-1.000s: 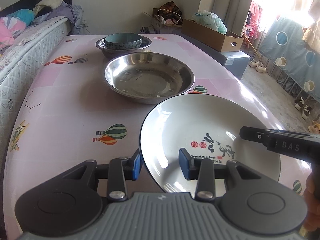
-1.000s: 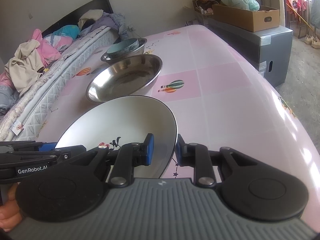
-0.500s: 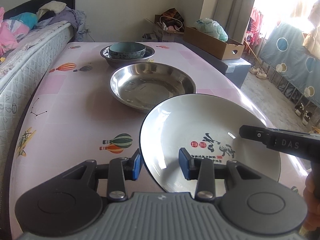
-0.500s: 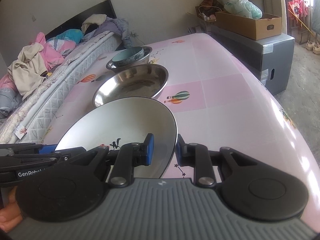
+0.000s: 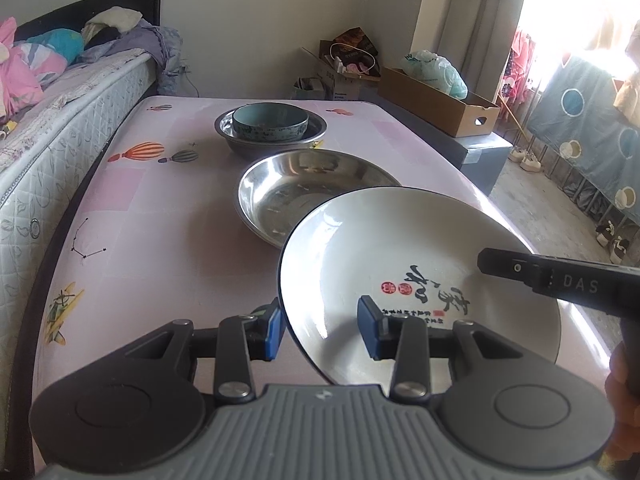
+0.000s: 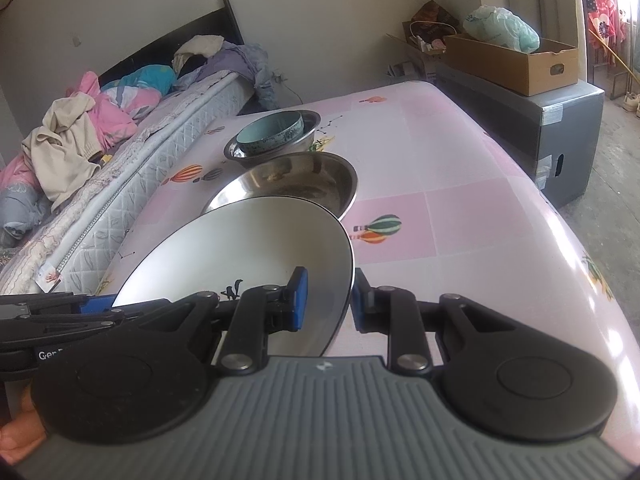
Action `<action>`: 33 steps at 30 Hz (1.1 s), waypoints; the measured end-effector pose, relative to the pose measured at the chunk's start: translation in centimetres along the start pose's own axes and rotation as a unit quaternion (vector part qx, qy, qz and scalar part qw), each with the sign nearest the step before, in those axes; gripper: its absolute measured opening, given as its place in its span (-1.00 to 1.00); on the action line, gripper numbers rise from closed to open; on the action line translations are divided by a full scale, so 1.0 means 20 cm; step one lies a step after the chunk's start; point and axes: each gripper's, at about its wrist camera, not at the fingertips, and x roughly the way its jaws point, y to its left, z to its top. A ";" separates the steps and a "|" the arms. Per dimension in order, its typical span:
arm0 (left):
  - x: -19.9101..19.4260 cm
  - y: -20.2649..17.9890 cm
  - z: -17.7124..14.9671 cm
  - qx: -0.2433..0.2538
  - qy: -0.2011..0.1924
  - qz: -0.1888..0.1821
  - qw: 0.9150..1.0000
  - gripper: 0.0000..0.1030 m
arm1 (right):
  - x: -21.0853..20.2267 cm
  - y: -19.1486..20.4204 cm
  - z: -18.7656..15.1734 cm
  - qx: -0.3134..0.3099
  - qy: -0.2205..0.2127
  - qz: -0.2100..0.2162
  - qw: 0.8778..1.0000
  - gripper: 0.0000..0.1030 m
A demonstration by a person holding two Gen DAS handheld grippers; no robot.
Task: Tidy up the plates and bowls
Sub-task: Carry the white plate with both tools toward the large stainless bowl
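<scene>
Two tools grip one white plate [image 5: 400, 256] by opposite rims: the left tool [image 5: 320, 328] and right tool [image 6: 326, 298], holding it tilted above the worktop's [image 5: 160, 240] near edge, beside the steel basin [image 5: 304, 188].

The plate [image 5: 420, 264] in the lower right of the left wrist view is white with a thin dark rim, black brush characters and small red seals. The table cover [image 5: 160, 248] is pale pink in checks, printed with striped balloons in orange and green. At upper centre, a teal bowl [image 5: 270, 122] bears a speckled band. The two metal basins [image 5: 308, 196] are silver. Both grippers' pads [image 5: 274, 334] are blue.
</scene>
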 end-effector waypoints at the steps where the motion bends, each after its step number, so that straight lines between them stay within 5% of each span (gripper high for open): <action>1: 0.01 0.01 0.01 0.000 -0.001 0.000 1.000 -0.24 | 0.01 0.00 0.01 0.000 0.000 0.000 1.000 -0.57; 33: 0.50 0.18 0.44 -0.021 0.025 0.030 0.999 -0.24 | 0.73 -0.05 0.47 0.020 0.012 0.031 0.999 -0.56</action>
